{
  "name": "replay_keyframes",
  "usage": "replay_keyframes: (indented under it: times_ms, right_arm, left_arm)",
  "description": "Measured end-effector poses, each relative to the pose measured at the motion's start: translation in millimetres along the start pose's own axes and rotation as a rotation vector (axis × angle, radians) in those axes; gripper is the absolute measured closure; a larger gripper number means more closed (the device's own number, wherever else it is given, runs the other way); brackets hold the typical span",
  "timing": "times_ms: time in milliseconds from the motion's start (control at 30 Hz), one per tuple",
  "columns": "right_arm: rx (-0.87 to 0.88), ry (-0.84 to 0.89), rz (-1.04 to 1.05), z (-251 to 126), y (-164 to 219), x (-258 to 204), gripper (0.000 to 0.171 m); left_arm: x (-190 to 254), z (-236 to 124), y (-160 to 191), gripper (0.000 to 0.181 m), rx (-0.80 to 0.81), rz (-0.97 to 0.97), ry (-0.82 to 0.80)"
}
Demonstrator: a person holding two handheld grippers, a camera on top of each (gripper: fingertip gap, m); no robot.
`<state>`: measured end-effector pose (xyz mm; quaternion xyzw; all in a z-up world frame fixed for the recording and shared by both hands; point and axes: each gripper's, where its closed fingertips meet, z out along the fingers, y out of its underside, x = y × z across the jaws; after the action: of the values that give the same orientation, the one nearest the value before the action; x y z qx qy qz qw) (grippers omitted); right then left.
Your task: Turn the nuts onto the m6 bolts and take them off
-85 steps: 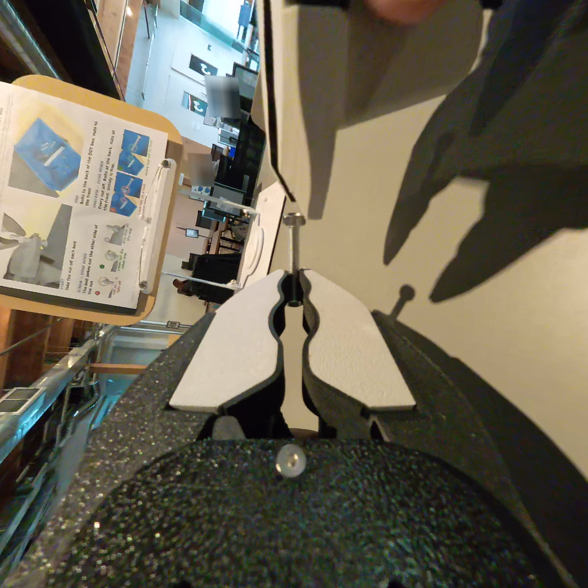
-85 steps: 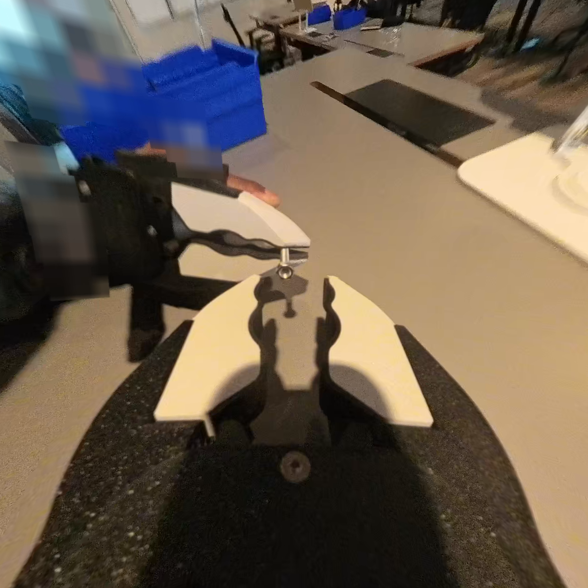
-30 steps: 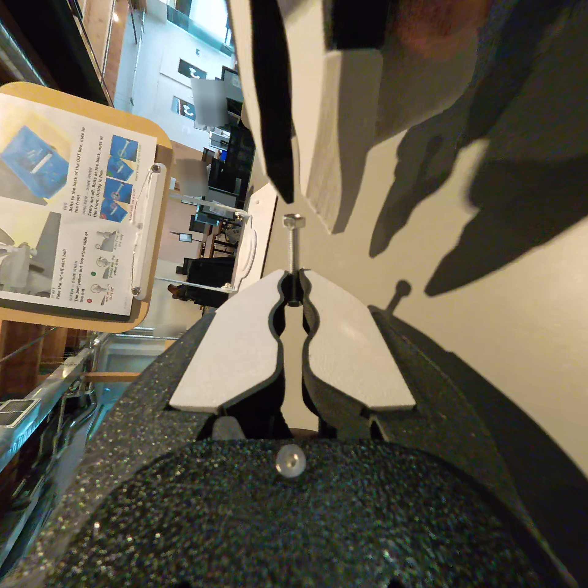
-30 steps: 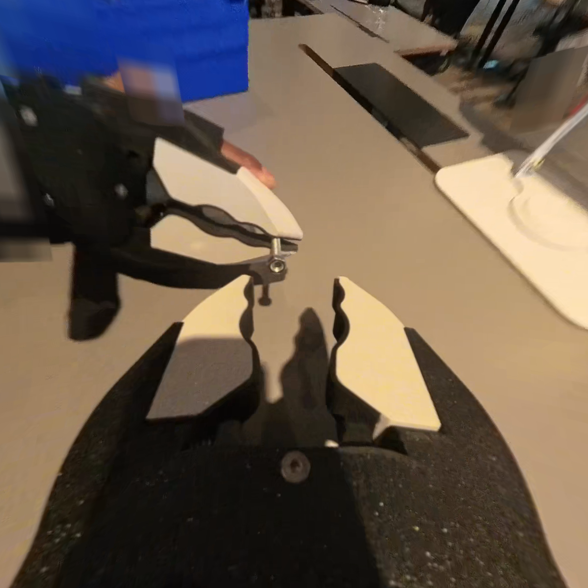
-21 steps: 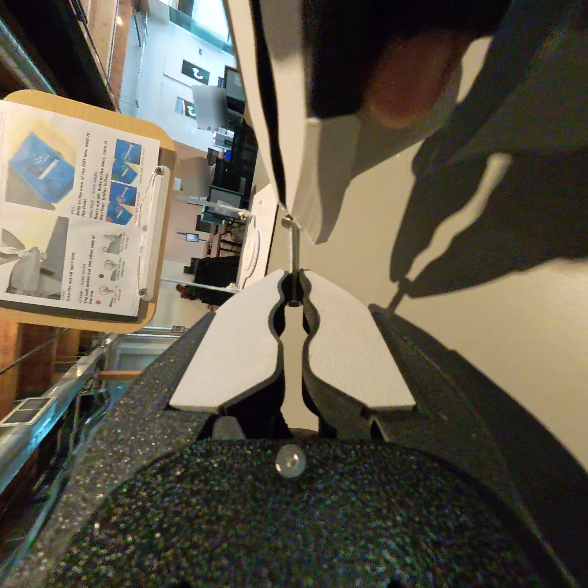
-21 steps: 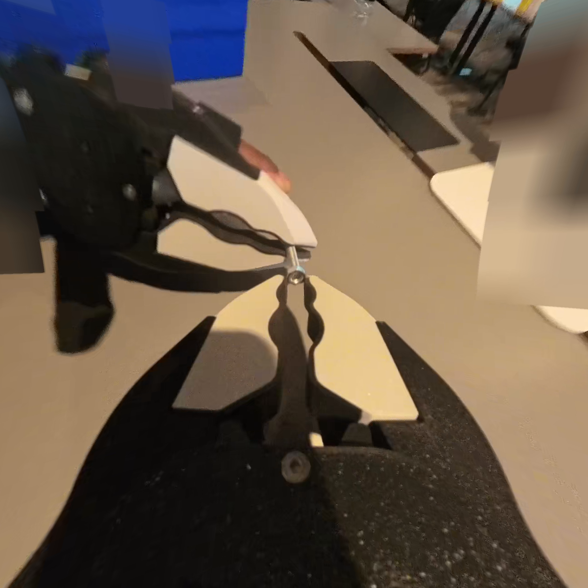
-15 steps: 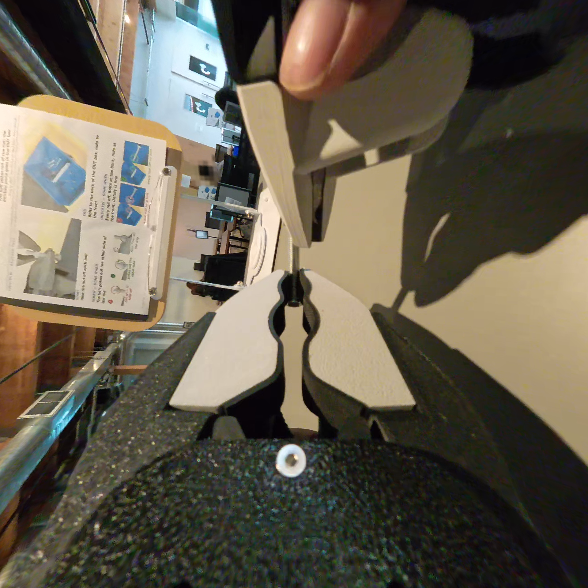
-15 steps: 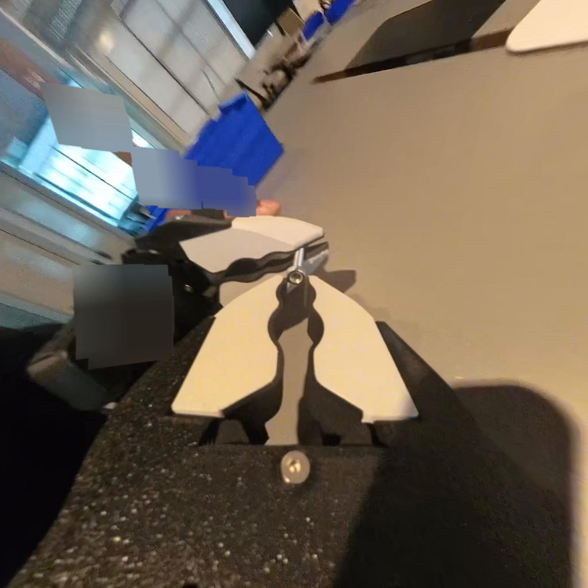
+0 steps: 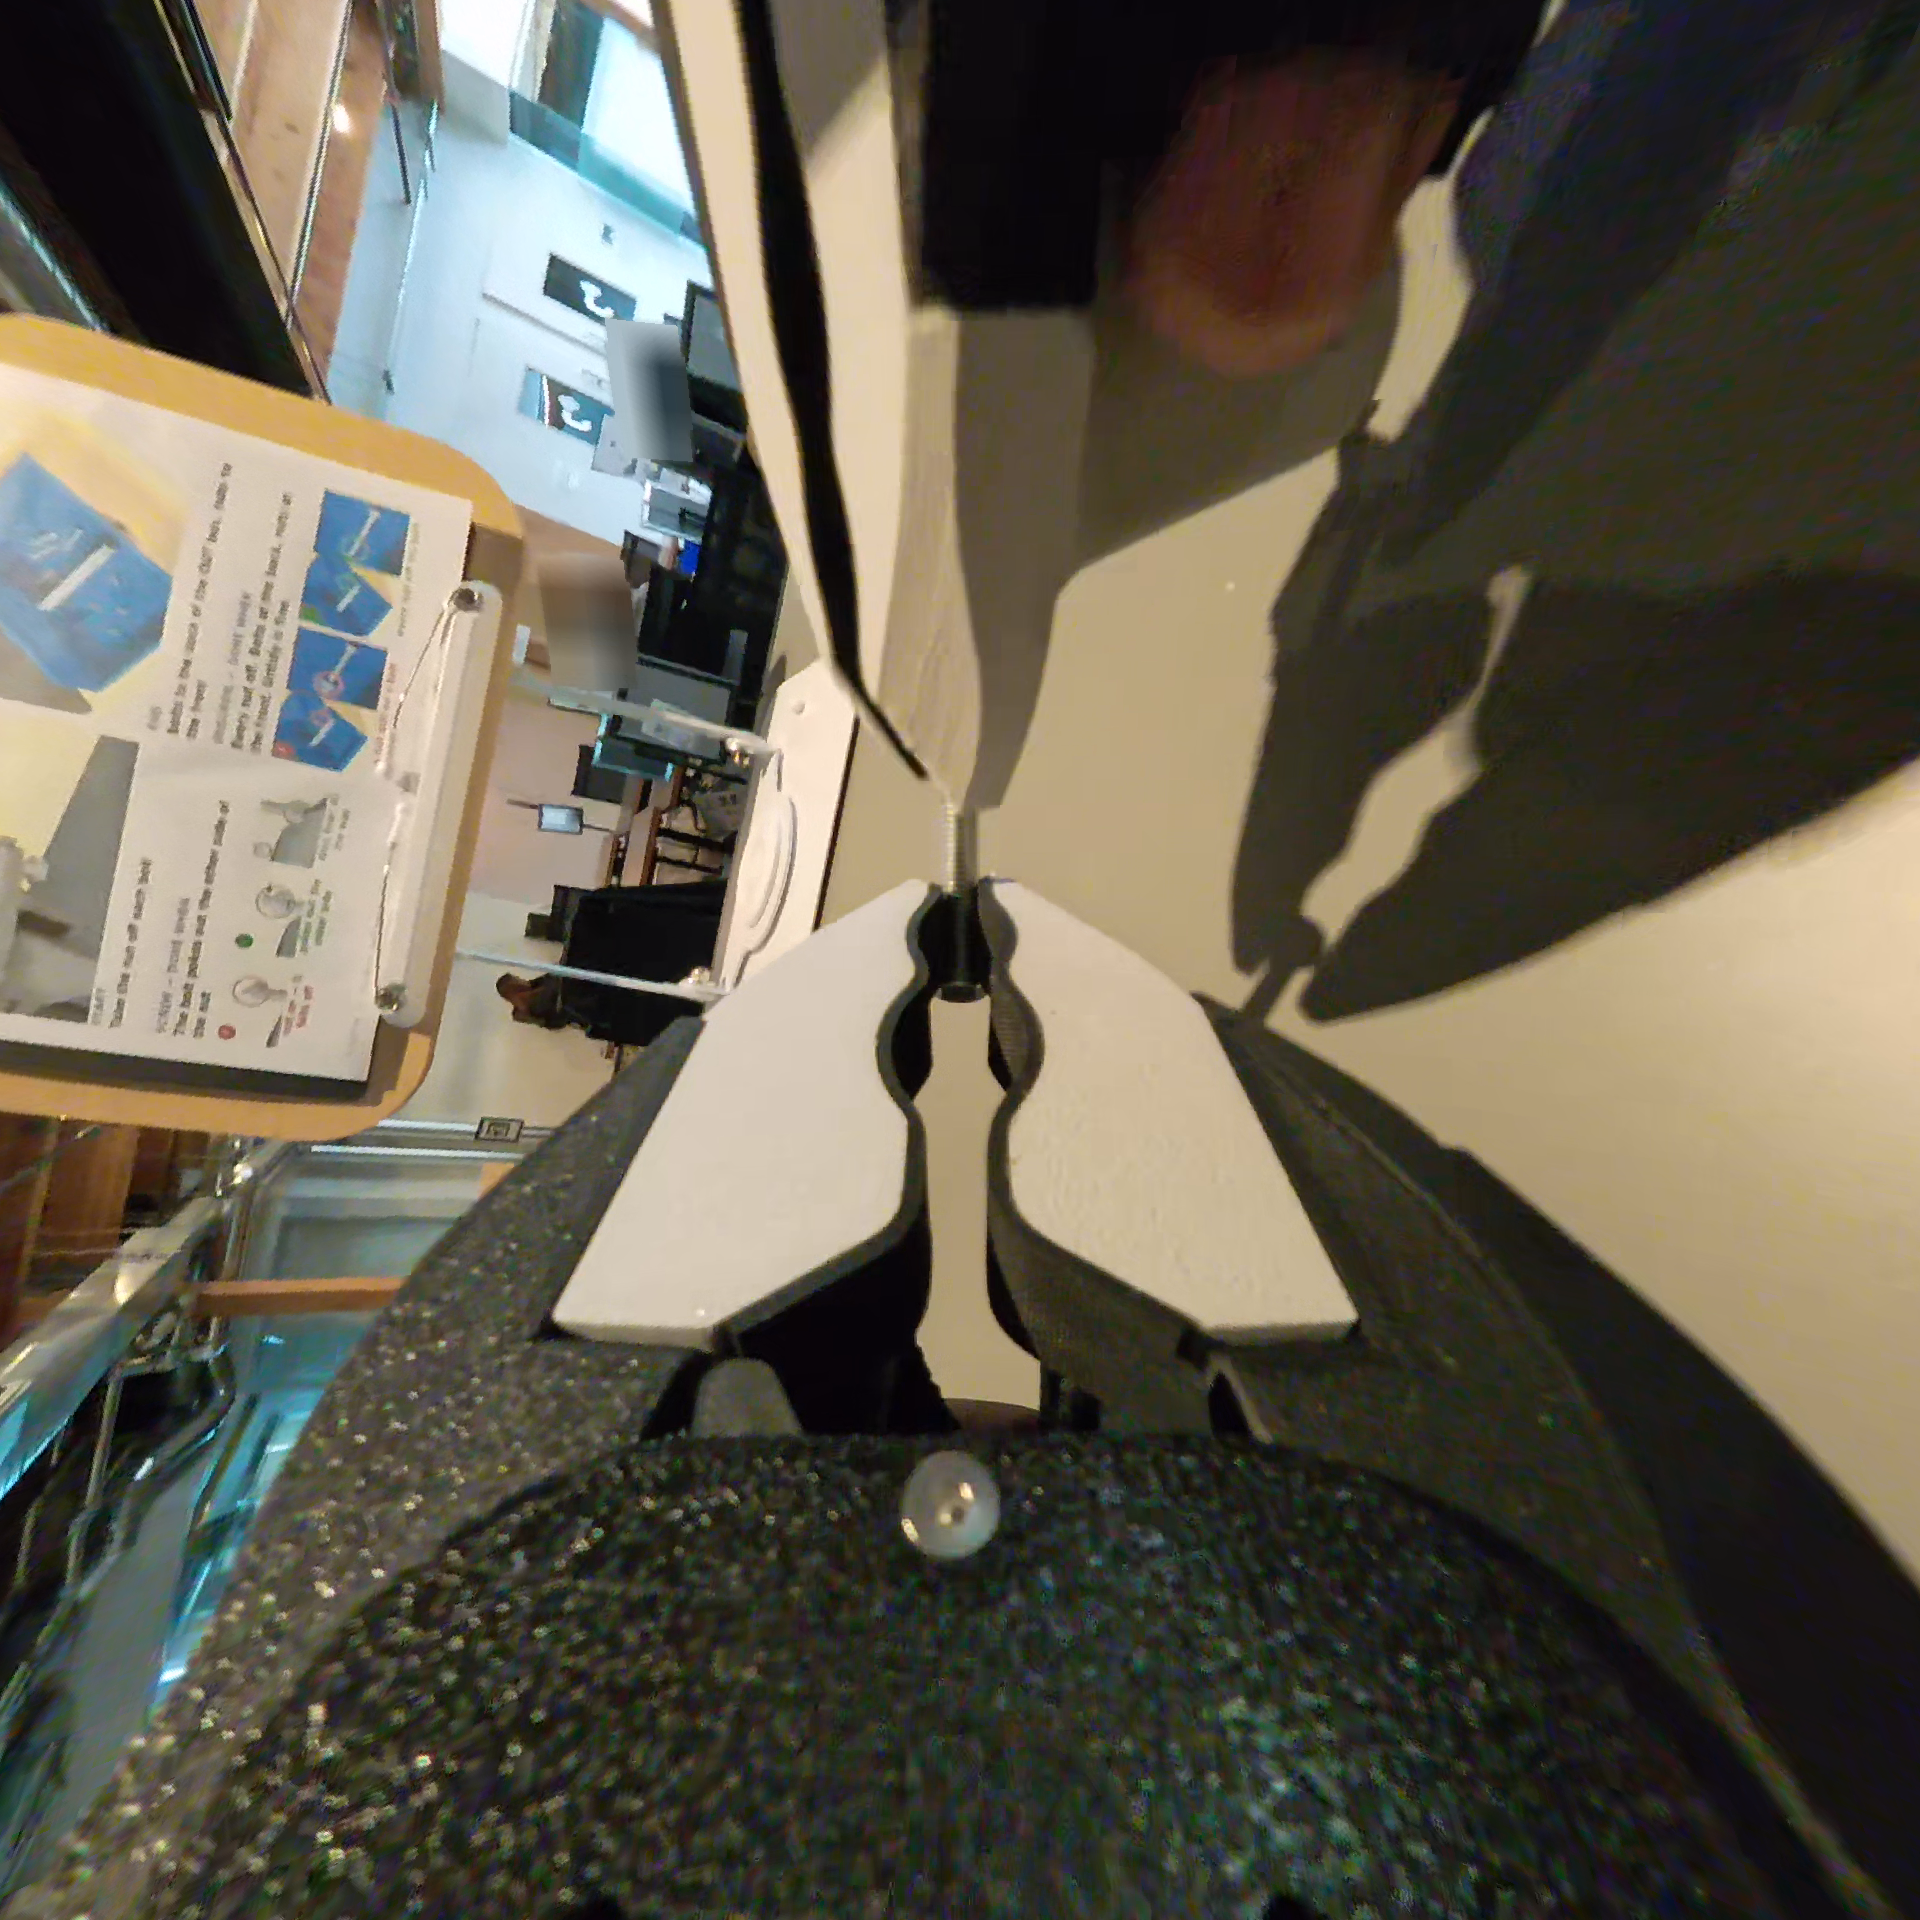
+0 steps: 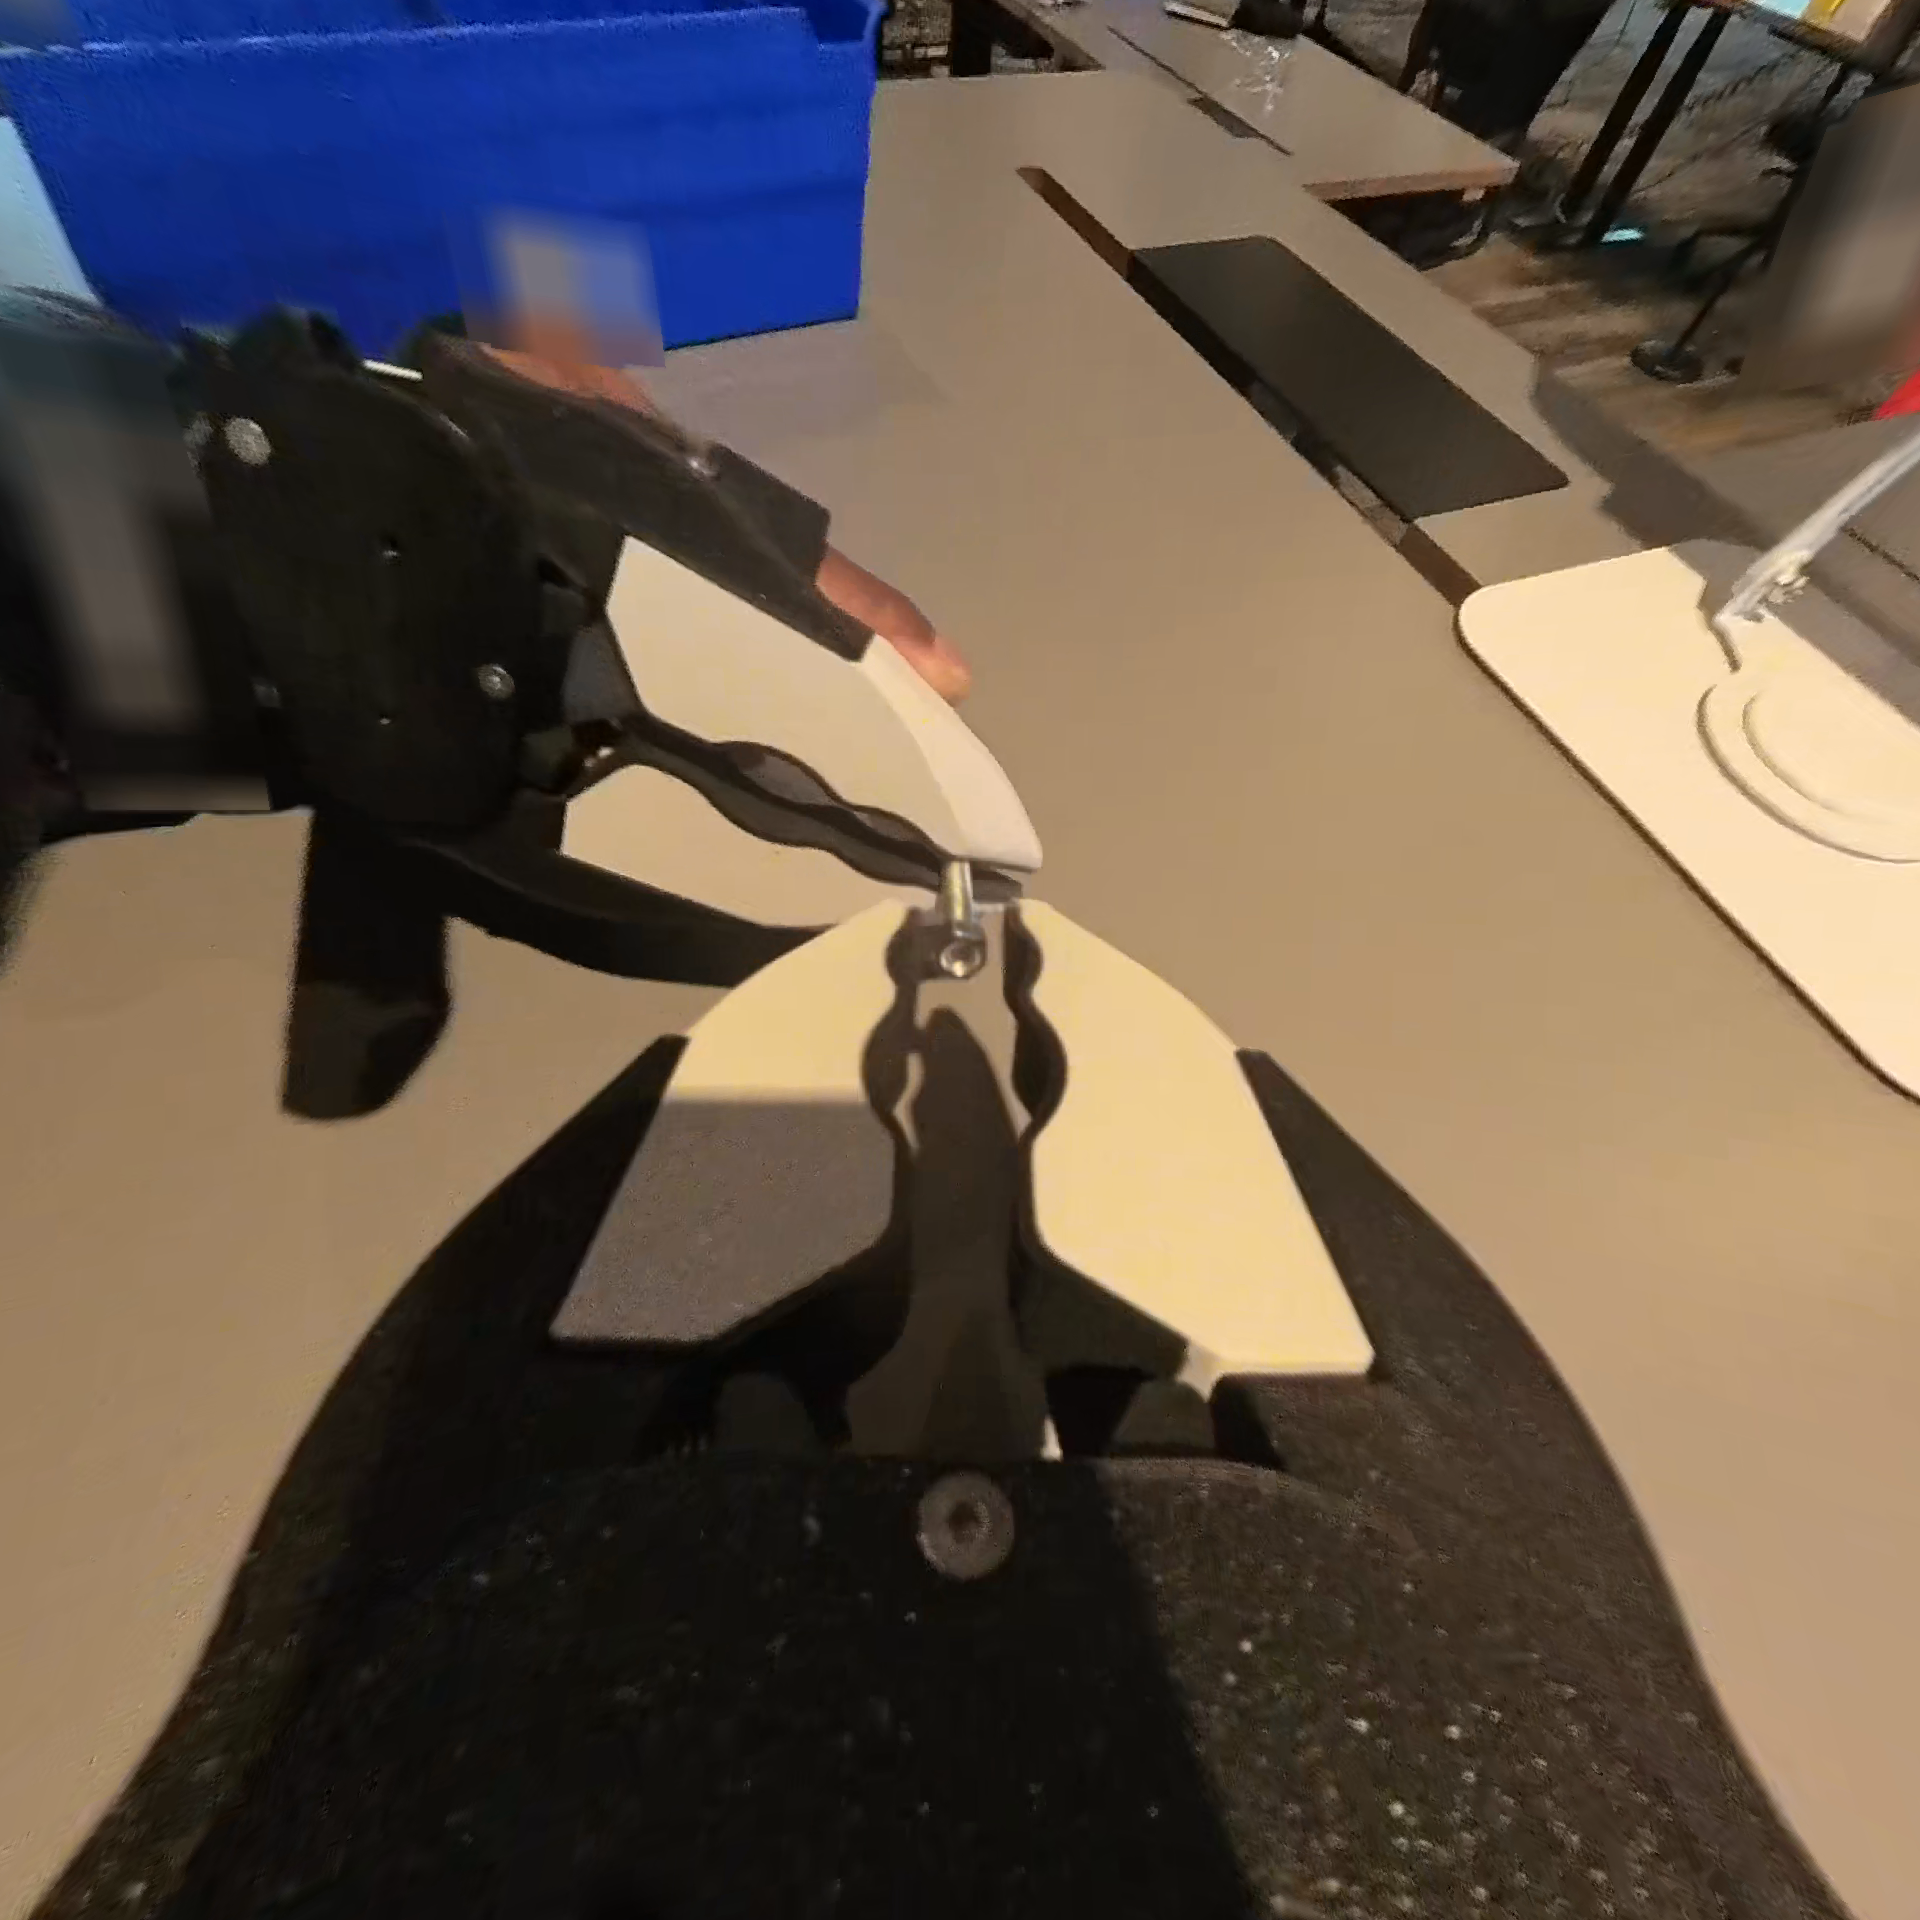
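Note:
My left gripper (image 9: 956,904) is shut on a small black nut (image 9: 956,945), held above the grey table (image 10: 1143,675). A silver bolt (image 9: 956,847) runs from the nut up into the tips of my right gripper (image 9: 951,774), which hide its head in this view. In the right wrist view my right gripper (image 10: 961,925) is shut on the bolt's silver head (image 10: 954,954). The left gripper (image 10: 982,868) comes in from the left and meets the bolt's far end. The nut is hidden in this view.
A blue bin (image 10: 416,156) stands at the table's far left. A black mat (image 10: 1340,395) and a white board with a round recess (image 10: 1714,779) lie to the right. An instruction board (image 9: 208,727) stands beyond the left gripper. Less than 4 cm separates the two grippers' tips.
A second ago my right gripper was open and apart from the bolt. It then shut on the bolt head in a rolled pose and has since turned back level. The left gripper kept still.

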<state>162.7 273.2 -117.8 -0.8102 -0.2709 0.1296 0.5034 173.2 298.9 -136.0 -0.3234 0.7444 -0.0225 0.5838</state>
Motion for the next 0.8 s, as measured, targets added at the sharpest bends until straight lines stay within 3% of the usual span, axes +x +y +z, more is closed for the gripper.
replay_keyframes:
  times_ms: [100,167,267,367,433,533,700,800]
  right_arm:
    - [-0.023,-0.025,0.123,3,5,-1,0.161]
    - [-0.011,-0.072,0.342,4,6,-1,0.16]
    - [0.108,-0.226,0.718,1,1,-1,0.161]
    - [0.235,-0.358,0.863,-2,-7,3,0.159]
    - [0.272,-0.363,0.815,-4,-10,7,0.147]
    - [0.247,-0.234,0.549,-8,-12,15,0.134]
    - [0.073,-0.001,0.017,-11,-2,16,0.135]
    - [0.007,0.046,-0.153,-9,3,12,0.138]
  left_arm:
    - [2,1,1,0.176,-0.021,0.051,-0.009]
    - [1,1,2,0.176,-0.046,0.106,-0.032]
    - [-4,0,0,0.176,-0.054,0.15,-0.069]
    - [-6,1,-1,0.176,-0.059,0.096,-0.069]
    - [-5,2,4,0.176,-0.078,0.056,-0.062]
    - [-6,3,8,0.176,-0.09,-0.005,-0.054]
    - [-6,2,8,0.176,-0.075,-0.06,-0.037]
    - [-5,2,5,0.176,-0.057,-0.059,-0.025]
